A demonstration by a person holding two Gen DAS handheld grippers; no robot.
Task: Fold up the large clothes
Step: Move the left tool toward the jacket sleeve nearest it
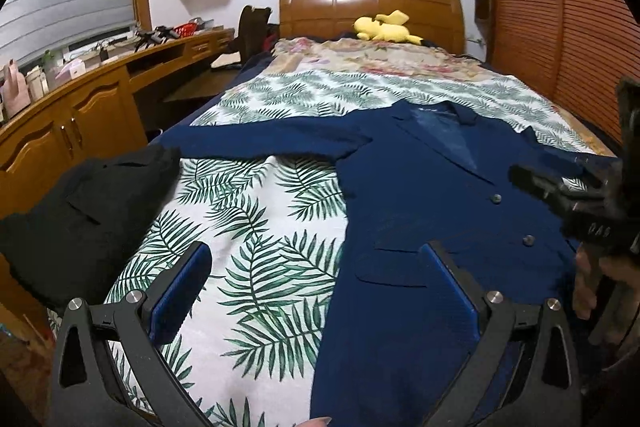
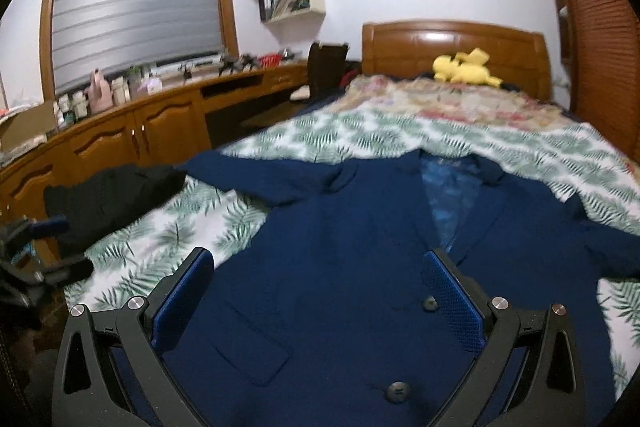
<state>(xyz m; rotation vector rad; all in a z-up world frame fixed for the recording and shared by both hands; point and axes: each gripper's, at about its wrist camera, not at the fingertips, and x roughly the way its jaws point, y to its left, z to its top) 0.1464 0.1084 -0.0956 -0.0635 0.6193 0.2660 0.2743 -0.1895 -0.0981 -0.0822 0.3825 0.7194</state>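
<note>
Right wrist view: navy blazer (image 2: 340,227) lies flat, front up; both tongs (image 2: 318,297) (image 1: 316,285) gape wide, empty.

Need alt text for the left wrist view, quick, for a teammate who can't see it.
A navy blazer lies face up, buttoned, one sleeve spread, on a leaf-print bedspread. The open left tool hovers over its hem edge. A black garment sits at the bed's left edge.
</note>
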